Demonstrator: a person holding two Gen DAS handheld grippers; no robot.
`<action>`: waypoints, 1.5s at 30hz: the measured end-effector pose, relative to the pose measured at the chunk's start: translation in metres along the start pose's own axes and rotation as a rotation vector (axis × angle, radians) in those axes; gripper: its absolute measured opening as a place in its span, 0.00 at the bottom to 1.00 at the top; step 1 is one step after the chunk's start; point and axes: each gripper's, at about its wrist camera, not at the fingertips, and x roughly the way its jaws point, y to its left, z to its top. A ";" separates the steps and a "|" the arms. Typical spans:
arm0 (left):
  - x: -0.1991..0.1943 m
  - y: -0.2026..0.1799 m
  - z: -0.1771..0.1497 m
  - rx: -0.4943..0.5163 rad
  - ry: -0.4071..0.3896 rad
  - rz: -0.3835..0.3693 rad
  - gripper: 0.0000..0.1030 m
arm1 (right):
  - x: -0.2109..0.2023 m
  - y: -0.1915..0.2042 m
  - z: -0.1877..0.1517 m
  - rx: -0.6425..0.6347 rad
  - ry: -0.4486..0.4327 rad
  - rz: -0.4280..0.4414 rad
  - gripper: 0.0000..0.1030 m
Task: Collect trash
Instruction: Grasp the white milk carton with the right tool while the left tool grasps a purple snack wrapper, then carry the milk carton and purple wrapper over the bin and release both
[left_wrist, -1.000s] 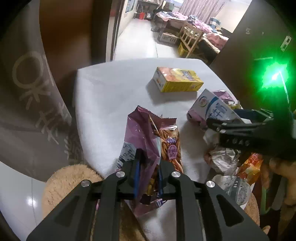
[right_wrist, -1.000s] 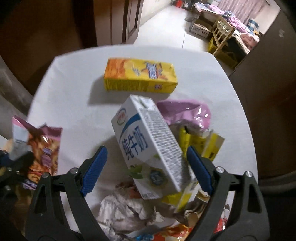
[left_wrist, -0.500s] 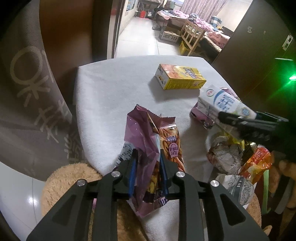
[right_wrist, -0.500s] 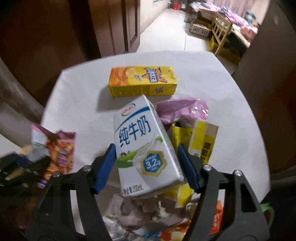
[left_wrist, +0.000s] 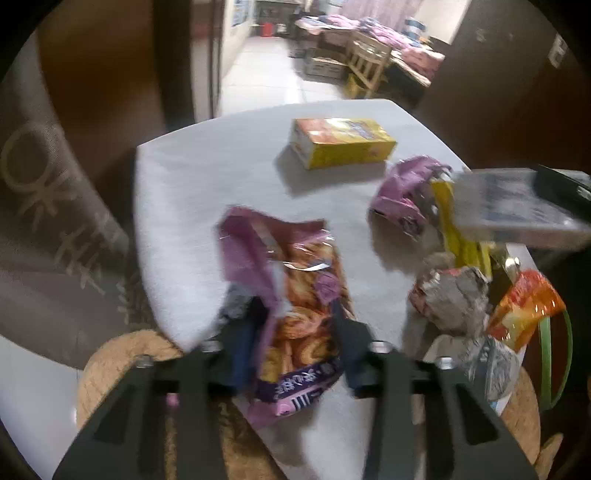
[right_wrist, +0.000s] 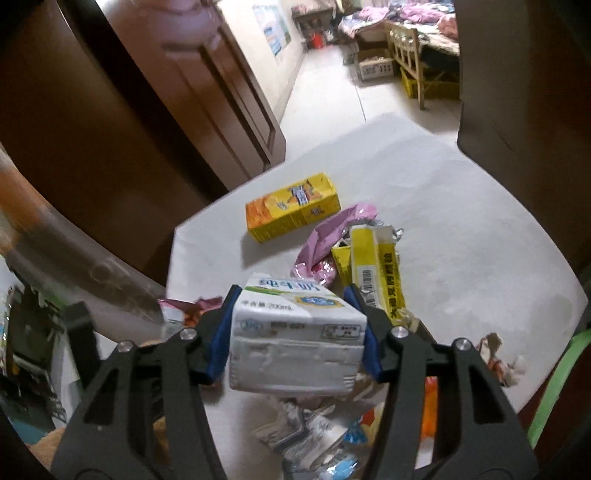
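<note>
My left gripper has its jaws parted around a purple and orange snack bag that lies on the white table; the jaws look loose on it. My right gripper is shut on a white milk carton and holds it lifted above the table. The carton shows blurred in the left wrist view. A yellow juice box lies at the table's far side, also in the right wrist view.
A pink wrapper, a yellow flattened box, crumpled paper and an orange wrapper lie piled on the table's right. A green-rimmed bin edge stands at right. A brown door stands behind.
My right gripper closed on the milk carton and lifted it, tipping it flat. My left gripper's jaws widened around the snack bag.
</note>
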 end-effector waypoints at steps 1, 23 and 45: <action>0.000 0.004 0.001 -0.018 0.000 -0.008 0.13 | -0.005 0.000 -0.001 0.007 -0.012 0.002 0.53; -0.091 -0.036 0.023 0.015 -0.219 -0.059 0.10 | -0.073 -0.053 -0.043 0.259 -0.160 0.105 0.53; -0.121 -0.105 0.017 0.177 -0.274 -0.110 0.10 | -0.132 -0.145 -0.080 0.500 -0.277 0.045 0.53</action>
